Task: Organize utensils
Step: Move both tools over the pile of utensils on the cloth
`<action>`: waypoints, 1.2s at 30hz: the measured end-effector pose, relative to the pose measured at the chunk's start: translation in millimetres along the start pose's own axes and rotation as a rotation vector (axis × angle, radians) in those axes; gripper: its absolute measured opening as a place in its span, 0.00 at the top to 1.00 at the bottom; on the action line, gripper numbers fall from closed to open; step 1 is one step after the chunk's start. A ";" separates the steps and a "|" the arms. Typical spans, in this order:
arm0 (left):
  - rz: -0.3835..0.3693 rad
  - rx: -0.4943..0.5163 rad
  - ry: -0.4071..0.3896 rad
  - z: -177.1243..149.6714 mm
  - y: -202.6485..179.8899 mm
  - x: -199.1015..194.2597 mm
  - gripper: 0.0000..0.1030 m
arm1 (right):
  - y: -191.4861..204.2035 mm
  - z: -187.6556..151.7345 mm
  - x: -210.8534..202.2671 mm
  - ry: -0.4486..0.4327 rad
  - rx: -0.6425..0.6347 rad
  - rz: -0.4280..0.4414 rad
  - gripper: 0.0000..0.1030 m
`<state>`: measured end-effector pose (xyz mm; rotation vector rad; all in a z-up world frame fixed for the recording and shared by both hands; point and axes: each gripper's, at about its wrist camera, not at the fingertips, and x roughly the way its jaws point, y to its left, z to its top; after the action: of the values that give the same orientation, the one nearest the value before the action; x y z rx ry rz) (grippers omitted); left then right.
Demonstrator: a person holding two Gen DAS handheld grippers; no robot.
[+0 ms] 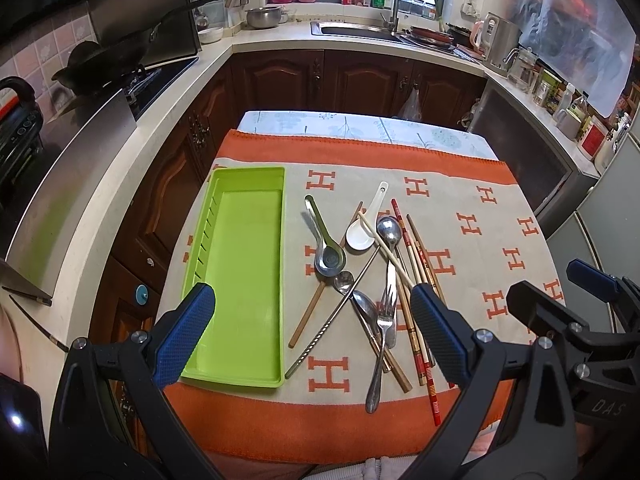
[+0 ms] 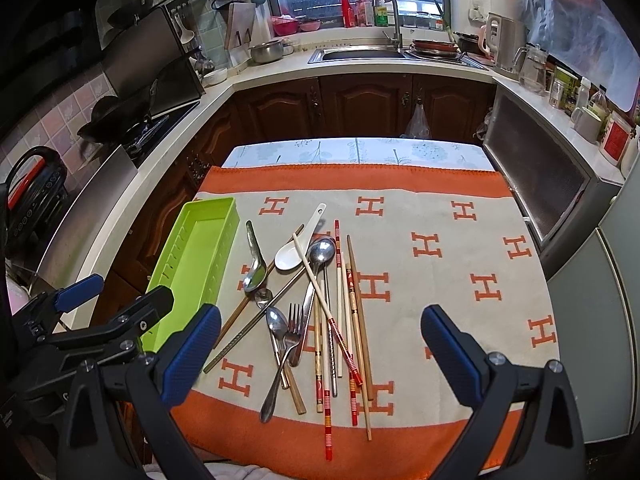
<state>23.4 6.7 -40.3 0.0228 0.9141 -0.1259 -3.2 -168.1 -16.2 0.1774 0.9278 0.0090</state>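
Both the left gripper [image 1: 312, 330] and right gripper [image 2: 320, 354] are held wide apart, empty, above the utensil pile [image 2: 316, 312] beside the green tray [image 1: 240, 280]

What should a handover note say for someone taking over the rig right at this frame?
Left gripper: open, empty, raised above the table. Right gripper: open, empty, raised too.
Green tray lies empty at the left of the orange H-pattern cloth.
All utensils sit in one tangled pile to its right: white ceramic spoon, metal soup spoon, fork, red patterned chopsticks, metal chopstick.
Done: nothing sorted yet. Left: move every utensil into the tray.
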 end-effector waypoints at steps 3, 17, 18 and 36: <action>-0.001 0.000 0.005 0.6 -0.4 1.6 0.06 | 0.7 0.0 1.0 0.002 0.001 0.001 0.02; 0.000 0.000 0.010 -0.2 -2.0 3.8 0.06 | 0.6 -4.4 5.3 0.013 0.003 0.011 0.02; -0.001 0.000 0.010 -0.2 -1.9 3.9 0.06 | 0.4 -4.1 5.3 0.015 0.004 0.013 0.02; -0.022 0.006 0.067 1.8 -5.7 21.0 0.06 | -7.6 -2.7 18.5 0.059 0.024 0.040 0.03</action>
<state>36.9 -1.2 -55.5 0.0227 0.9815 -0.1488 5.2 -173.6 -33.7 0.2185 0.9838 0.0400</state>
